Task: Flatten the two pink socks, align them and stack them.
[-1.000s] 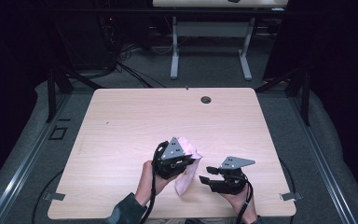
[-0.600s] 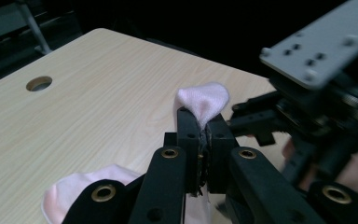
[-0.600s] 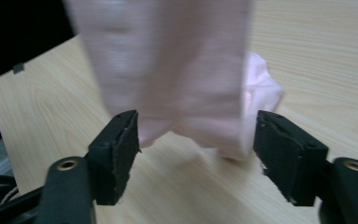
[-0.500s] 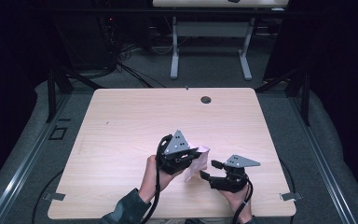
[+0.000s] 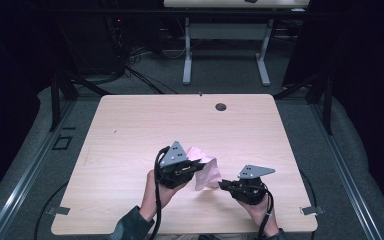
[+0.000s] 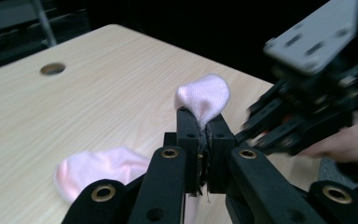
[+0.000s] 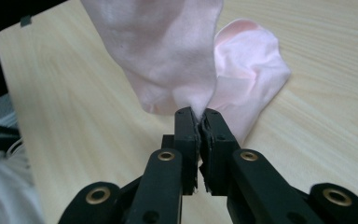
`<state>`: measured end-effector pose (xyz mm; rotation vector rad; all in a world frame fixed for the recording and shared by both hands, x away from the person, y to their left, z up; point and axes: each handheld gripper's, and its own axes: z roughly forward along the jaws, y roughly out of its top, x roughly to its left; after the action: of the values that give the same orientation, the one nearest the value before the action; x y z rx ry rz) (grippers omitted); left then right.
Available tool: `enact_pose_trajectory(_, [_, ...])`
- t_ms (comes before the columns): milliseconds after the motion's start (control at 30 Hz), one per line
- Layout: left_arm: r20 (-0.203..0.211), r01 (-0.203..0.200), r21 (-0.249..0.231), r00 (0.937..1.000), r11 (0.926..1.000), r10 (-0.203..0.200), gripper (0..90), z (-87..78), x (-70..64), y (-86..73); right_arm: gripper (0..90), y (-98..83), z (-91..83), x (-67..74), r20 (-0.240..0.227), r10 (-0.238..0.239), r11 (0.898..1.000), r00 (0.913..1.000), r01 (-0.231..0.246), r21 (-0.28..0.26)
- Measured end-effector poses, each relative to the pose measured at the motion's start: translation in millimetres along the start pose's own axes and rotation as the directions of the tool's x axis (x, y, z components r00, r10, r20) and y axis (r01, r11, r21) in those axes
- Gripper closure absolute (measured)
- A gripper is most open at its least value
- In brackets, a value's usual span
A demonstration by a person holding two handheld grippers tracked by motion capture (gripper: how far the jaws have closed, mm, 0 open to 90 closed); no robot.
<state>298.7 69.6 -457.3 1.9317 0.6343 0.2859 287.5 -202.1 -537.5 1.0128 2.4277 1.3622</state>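
Pinching tight, my left gripper (image 6: 204, 140) holds a fold of the pink sock (image 6: 204, 97) at the bottom middle of its frame, jaws closed on the cloth. My right gripper (image 7: 198, 122) is shut on another bit of the same sock (image 7: 168, 51), which hangs soft and floppy above it. It looks light and thin, so an edge or fold is the best place to hold. Farther up lies the wooden table (image 5: 145, 125), with the sock (image 5: 206, 170) low in the middle. I cannot tell if it is one sock or two.
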Motion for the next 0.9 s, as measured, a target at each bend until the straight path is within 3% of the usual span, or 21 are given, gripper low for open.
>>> enact_pose_trajectory(33, [0.000,0.000,0.000,1.0000,1.0000,0.000,87.4,0.0,0.0,0.0,85.7,0.0,0.0,0.0,0.000,0.000,1.000,1.0000,0.000,0.000])
enact_pose_trajectory(67, [-0.017,0.054,-0.007,0.9984,0.9985,-0.054,87.3,-6.1,4.5,-14.6,85.7,2.9,-7.8,4.1,0.004,-0.015,0.999,0.9999,0.014,0.037])
enact_pose_trajectory(100, [-0.025,0.081,-0.008,0.9964,0.9967,-0.081,87.3,-9.5,6.5,-22.6,85.7,5.1,-13.1,7.1,0.004,-0.017,0.998,0.9999,0.016,0.063])
enact_pose_trajectory(133, [-0.025,0.081,-0.008,0.9964,0.9967,-0.081,87.3,-9.5,6.5,-22.6,85.7,5.1,-13.1,7.1,0.004,-0.017,0.998,0.9999,0.016,0.063])
enact_pose_trajectory(200, [-0.013,0.154,-0.028,0.9879,0.9876,-0.155,87.3,-15.0,8.9,-40.6,85.8,12.3,-24.8,13.7,-0.005,-0.006,0.991,1.0000,0.007,0.130])
enact_pose_trajectory(233, [-0.016,0.187,-0.034,0.9822,0.9818,-0.187,87.3,-17.4,7.9,-49.9,85.8,12.3,-24.8,13.7,-0.005,-0.006,0.991,1.0000,0.007,0.130])
enact_pose_trajectory(300, [-0.030,0.227,-0.042,0.9730,0.9729,-0.229,87.4,-20.0,4.9,-68.8,85.8,18.6,-28.8,17.9,-0.011,0.028,0.983,0.9996,-0.025,0.184])
enact_pose_trajectory(333, [-0.033,0.251,-0.026,0.9672,0.9677,-0.252,87.2,-20.2,4.3,-78.4,85.6,25.8,-27.9,21.9,0.016,0.028,0.976,0.9995,-0.031,0.218])
enact_pose_trajectory(367, [-0.043,0.273,-0.017,0.9609,0.9619,-0.273,87.2,-18.7,4.0,-88.1,85.6,25.8,-27.9,21.9,0.016,0.028,0.976,0.9995,-0.031,0.218])
enact_pose_trajectory(400, [-0.060,0.285,0.006,0.9570,0.9586,-0.284,86.7,-17.7,4.3,-97.2,83.9,31.4,-15.4,21.2,0.017,0.027,0.965,0.9995,-0.031,0.262])
enact_pose_trajectory(467, [-0.105,0.305,0.039,0.9481,0.9514,-0.300,85.6,-15.3,6.0,-112.3,80.1,32.5,-5.1,19.2,0.017,0.038,0.963,0.9991,-0.041,0.267])
enact_pose_trajectory(500, [-0.126,0.322,0.054,0.9413,0.9453,-0.313,81.3,-15.0,8.2,-118.8,72.9,32.2,7.7,16.6,0.009,0.037,0.958,0.9993,-0.038,0.285])
enact_pose_trajectory(533, [-0.131,0.348,0.084,0.9330,0.9339,-0.335,74.9,-15.6,12.1,-127.5,66.1,28.1,30.9,11.2,0.021,0.029,0.948,0.9994,-0.034,0.316])
enact_pose_trajectory(567, [-0.131,0.348,0.084,0.9330,0.9339,-0.335,71.2,-15.6,12.1,-127.5,66.1,28.1,30.9,11.2,0.021,0.029,0.948,0.9994,-0.034,0.316])
enact_pose_trajectory(633, [-0.162,0.345,0.110,0.9316,0.9321,-0.326,55.9,-19.0,12.9,-129.5,62.0,22.9,44.6,7.8,0.038,0.014,0.939,0.9992,-0.026,0.343])
enact_pose_trajectory(667, [-0.179,0.339,0.114,0.9315,0.9338,-0.317,55.9,-21.2,12.9,-129.2,60.2,19.3,48.9,7.6,0.043,0.015,0.939,0.9989,-0.029,0.342])
enact_pose_trajectory(700, [-0.207,0.307,0.134,0.9385,0.9422,-0.276,46.0,-25.0,12.9,-127.0,59.2,14.6,49.3,9.0,0.031,0.031,0.947,0.9991,-0.039,0.318])
enact_pose_trajectory(767, [-0.216,0.302,0.133,0.9384,0.9440,-0.269,40.4,-26.5,12.6,-125.7,58.4,12.7,48.3,9.4,0.033,0.027,0.947,0.9991,-0.036,0.319])
enact_pose_trajectory(800, [-0.251,0.270,0.141,0.9404,0.9526,-0.229,37.7,-29.2,12.3,-122.1,58.1,8.6,46.3,12.3,0.048,0.029,0.952,0.9984,-0.042,0.302])
enact_pose_trajectory(867, [-0.261,0.256,0.144,0.9417,0.9559,-0.213,37.1,-30.8,13.3,-120.4,58.0,6.6,45.3,13.3,0.057,0.024,0.953,0.9981,-0.040,0.302])
enact_pose_trajectory(900, [-0.281,0.254,0.138,0.9370,0.9573,-0.208,37.1,-31.4,14.1,-119.1,58.0,4.5,44.6,14.3,0.072,0.014,0.953,0.9973,-0.035,0.300])
